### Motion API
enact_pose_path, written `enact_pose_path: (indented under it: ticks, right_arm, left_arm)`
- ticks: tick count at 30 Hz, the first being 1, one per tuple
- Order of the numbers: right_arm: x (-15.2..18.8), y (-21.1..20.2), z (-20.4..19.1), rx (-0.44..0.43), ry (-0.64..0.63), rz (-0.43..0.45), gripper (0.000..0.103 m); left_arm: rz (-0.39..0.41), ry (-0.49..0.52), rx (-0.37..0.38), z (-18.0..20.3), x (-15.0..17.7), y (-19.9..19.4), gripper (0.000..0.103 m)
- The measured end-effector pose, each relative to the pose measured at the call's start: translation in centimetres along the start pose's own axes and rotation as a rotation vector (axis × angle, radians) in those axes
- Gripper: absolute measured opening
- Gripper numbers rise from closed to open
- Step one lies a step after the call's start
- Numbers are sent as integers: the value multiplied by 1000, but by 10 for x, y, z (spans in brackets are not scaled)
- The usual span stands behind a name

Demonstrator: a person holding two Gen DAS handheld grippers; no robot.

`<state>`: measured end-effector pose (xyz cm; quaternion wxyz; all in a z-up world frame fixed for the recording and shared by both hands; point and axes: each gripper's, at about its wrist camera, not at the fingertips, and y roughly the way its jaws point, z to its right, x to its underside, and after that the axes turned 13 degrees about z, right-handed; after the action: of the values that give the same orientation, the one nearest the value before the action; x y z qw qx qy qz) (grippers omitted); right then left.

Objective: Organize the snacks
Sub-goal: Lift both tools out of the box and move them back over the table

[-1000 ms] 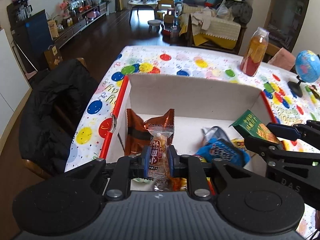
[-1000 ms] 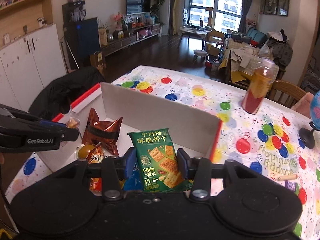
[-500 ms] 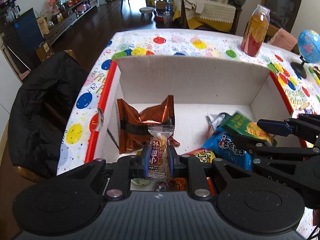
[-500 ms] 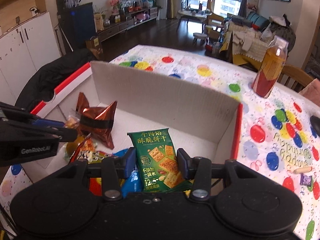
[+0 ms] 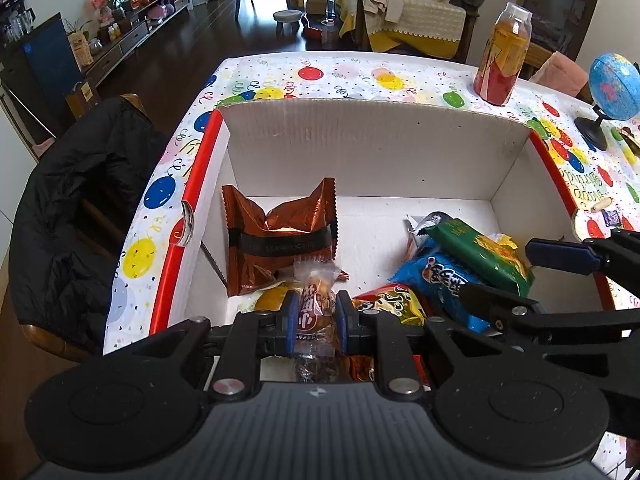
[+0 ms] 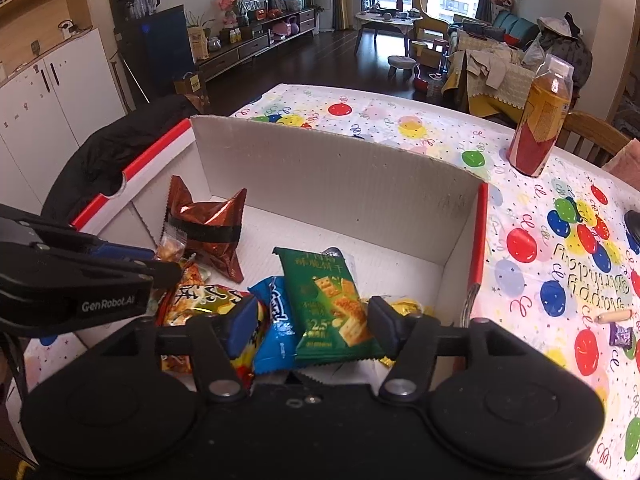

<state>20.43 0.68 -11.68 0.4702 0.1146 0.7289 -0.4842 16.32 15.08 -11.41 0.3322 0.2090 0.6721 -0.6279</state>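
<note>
On the balloon-print table [image 6: 400,120] our right hand-held gripper [image 6: 308,326] is opening over the green cracker packet [image 6: 332,304] in the cardboard box [image 6: 332,172], while our left hand-held gripper [image 5: 313,316] pinches a clear-wrapped snack [image 5: 314,300] that could snag the pile below.

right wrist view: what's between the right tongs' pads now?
The green cracker packet lies between the right tongs, resting on a blue packet inside the white box. The jaws are opening; neither pad touches it.

Green cracker packet [image 6: 332,304] released (jaws opening)
</note>
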Motion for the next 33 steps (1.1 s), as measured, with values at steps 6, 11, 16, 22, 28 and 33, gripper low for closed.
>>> enact_pose_path:
  ticks: [6,11,16,22,28,33]
  right_arm:
    - [-4,-21,-2,-2,15,43,73]
    - [-8,-43,-1,-5,32,83,77]
    - [-11,-66,5,16,53,136,81]
    - [-12,-93,16,43,89,198,86]
    - [-11,-120,30,70,117,260,91]
    - [-6,-143,46,110,134,315,95]
  left_arm:
    - [22,-24,16,-1,-1,-15,26]
    - [48,-33,34,2,-6,-32,31]
    - [96,-40,67,8,-11,-50,56]
    - [134,-33,108,23,-18,-69,56]
    - [188,-22,150,41,-24,-86,68]
    - [215,-6,194,62,-32,-96,72]
